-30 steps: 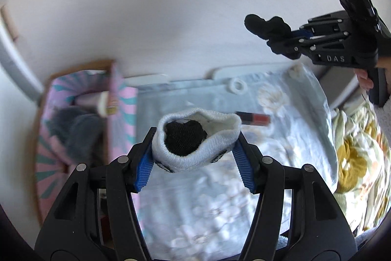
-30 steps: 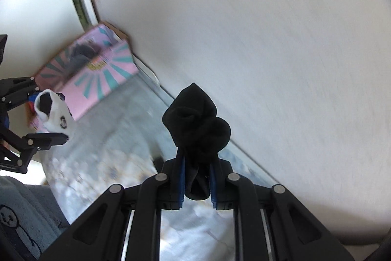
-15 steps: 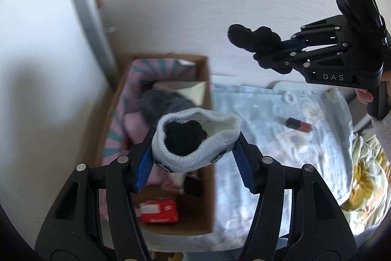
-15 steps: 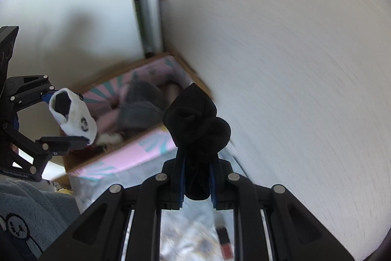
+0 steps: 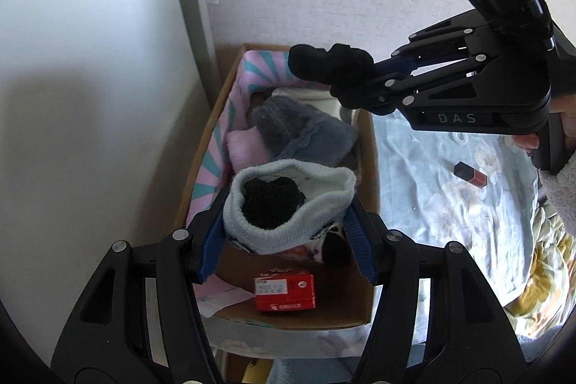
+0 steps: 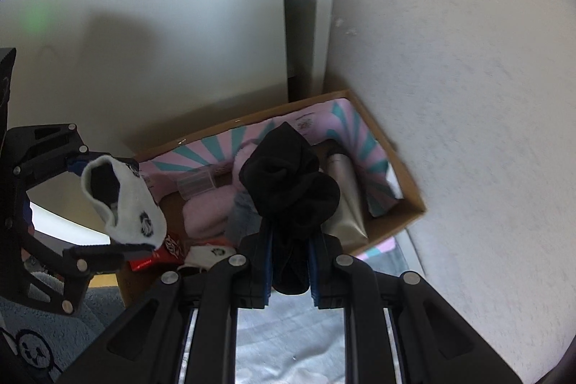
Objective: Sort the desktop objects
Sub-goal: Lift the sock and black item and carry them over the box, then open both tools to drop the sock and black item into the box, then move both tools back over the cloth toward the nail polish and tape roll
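Left wrist view: the left gripper (image 5: 289, 240) is clamped on a rolled white sock (image 5: 288, 207) with a black lining, held above the cardboard box (image 5: 370, 168). The right gripper (image 6: 289, 270) is pinched tight on a bunched black sock (image 6: 289, 182), also over the box; its body reads "DAS". Below lie a grey fuzzy item (image 5: 306, 132), a pink one (image 5: 244, 150) and a red packet (image 5: 284, 294) whose label is too small to read. A small red-and-black block (image 5: 469, 173) rests on the floral cloth (image 5: 432, 204) beside the box.
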The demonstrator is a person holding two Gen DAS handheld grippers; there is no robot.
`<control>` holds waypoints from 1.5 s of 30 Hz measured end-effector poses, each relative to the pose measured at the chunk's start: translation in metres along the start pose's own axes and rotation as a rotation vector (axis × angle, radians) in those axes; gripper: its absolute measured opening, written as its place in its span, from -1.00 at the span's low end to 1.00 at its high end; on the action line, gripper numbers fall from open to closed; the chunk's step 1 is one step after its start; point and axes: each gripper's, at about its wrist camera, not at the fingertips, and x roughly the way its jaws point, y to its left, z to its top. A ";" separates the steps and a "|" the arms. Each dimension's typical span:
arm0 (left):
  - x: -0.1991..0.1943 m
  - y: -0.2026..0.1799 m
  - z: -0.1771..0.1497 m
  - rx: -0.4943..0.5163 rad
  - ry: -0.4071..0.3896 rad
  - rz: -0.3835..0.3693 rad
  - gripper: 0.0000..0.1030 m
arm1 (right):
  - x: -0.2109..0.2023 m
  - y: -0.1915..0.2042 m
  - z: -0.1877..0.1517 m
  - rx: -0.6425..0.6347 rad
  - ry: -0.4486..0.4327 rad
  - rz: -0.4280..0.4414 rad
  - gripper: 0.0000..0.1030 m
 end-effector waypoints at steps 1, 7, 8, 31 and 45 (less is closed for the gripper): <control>0.000 0.001 0.000 -0.001 -0.001 0.002 0.11 | 0.003 0.003 0.002 -0.002 0.003 0.003 -0.71; -0.001 0.005 0.005 0.006 0.003 0.028 0.24 | 0.012 0.002 0.013 0.007 0.014 0.033 -0.71; 0.001 0.005 0.006 0.008 0.012 0.031 0.27 | 0.014 0.002 0.015 0.012 0.017 0.036 -0.69; 0.021 -0.005 -0.001 0.049 0.080 0.048 1.00 | 0.024 -0.006 0.007 0.054 0.022 -0.012 0.99; -0.004 -0.022 0.004 0.070 0.038 -0.081 1.00 | -0.029 -0.030 -0.015 0.178 -0.081 0.015 0.99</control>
